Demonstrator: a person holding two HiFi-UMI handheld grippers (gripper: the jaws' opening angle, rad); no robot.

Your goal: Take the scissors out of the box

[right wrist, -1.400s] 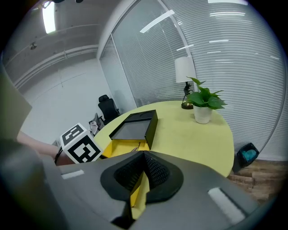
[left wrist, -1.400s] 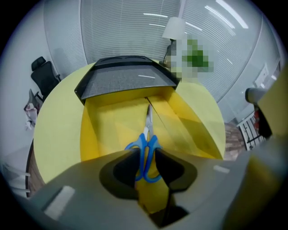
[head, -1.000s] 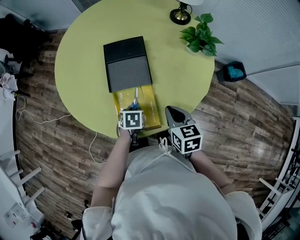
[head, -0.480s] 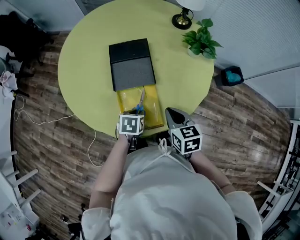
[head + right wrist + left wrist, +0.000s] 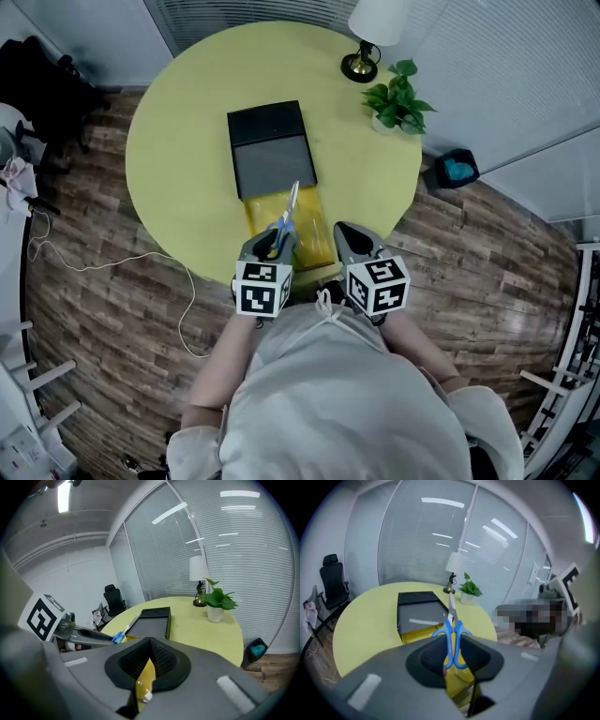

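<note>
Scissors [image 5: 290, 202], handles partly inside hand-held gripper [image 5: 271, 245]

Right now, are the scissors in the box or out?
Out: the left gripper holds the scissors by their blue handles, raised above the open box.

Round yellow table [image 5: 187, 169] on wood-plank floor [image 5: 112, 309], blinds-covered glass walls [image 5: 417, 541]

The round yellow-green table [image 5: 178, 159] carried 3 things. A black box [image 5: 270, 145] lay mid-table, its yellow tray [image 5: 314, 225] slid toward the near edge; a lamp [image 5: 359, 66] and potted plant [image 5: 396, 98] stood near each other at the rim.
</note>
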